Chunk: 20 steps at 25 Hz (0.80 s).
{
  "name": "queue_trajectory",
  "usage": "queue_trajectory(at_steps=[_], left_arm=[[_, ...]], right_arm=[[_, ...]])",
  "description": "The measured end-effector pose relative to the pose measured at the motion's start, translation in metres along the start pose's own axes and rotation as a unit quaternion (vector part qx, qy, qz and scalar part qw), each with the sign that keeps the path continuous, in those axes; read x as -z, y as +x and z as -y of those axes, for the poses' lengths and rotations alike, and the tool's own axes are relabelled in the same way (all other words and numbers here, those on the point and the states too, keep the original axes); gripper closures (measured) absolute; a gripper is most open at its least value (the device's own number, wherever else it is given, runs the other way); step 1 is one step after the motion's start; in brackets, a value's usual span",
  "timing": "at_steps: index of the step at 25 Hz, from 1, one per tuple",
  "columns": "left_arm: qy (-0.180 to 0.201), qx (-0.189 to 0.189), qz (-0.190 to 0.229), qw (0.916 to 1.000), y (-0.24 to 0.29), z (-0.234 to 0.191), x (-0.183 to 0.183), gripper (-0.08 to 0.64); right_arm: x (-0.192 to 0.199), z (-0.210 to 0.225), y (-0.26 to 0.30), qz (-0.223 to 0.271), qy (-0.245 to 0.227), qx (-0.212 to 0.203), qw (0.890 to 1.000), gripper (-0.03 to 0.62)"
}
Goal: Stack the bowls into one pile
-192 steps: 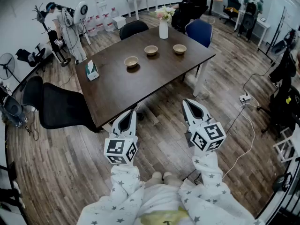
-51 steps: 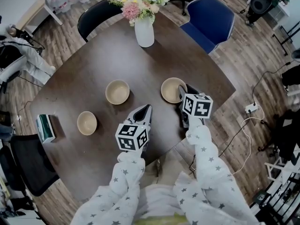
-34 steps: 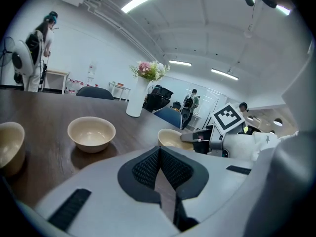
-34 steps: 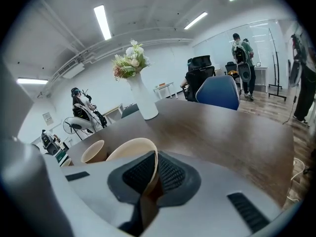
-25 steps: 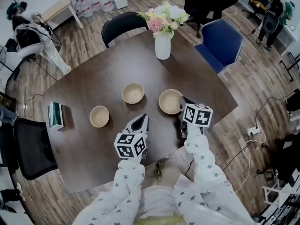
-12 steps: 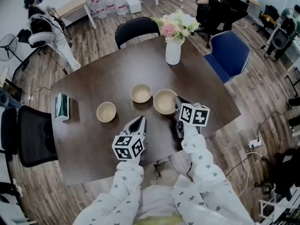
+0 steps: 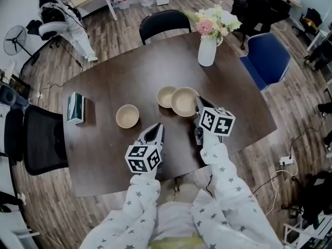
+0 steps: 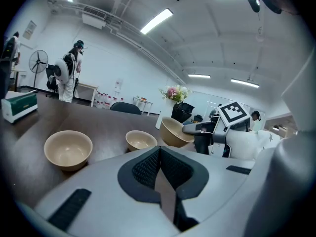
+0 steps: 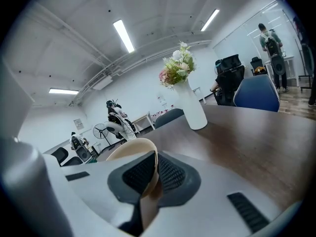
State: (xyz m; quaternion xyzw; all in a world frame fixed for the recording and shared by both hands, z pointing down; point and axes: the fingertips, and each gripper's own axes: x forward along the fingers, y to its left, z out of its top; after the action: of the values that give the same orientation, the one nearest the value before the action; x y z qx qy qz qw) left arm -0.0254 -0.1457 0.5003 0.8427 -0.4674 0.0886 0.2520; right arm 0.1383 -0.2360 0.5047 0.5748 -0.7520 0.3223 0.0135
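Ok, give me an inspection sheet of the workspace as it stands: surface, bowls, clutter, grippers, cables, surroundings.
Surface: dark wooden table.
Job's things: three bowls, none stacked yet; held bowl lifted and tilted, right beside the middle bowl; left bowl stands apart.
Clutter: flower vase at the far side; green box near the left edge.
Grippers: right gripper shut on the held bowl's rim; left gripper shut, nothing between its jaws.
Cables: floor cable running to a power strip, right of the table.
Surroundings: black chair at left, blue chair at right, a person far left.
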Motion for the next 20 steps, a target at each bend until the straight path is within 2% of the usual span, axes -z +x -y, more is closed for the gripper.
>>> queue_trajectory(at_steps=[8,13,20], left_arm=[[0.006,0.007,-0.021,0.9997,0.009,-0.017,0.003,0.534],[0.001,0.007,-0.033,0.9994,0.012,-0.024,0.008,0.534],[-0.011,-0.001,-0.038,0.9992,0.019,-0.042,0.012,0.534]], right_arm=[[0.0,-0.019,0.04,-0.005,-0.002,0.002,1.0,0.56],[0.008,-0.024,0.066,-0.025,-0.013,0.007,1.0,0.56],[0.022,-0.026,0.097,-0.055,-0.05,0.024,0.997,0.56]])
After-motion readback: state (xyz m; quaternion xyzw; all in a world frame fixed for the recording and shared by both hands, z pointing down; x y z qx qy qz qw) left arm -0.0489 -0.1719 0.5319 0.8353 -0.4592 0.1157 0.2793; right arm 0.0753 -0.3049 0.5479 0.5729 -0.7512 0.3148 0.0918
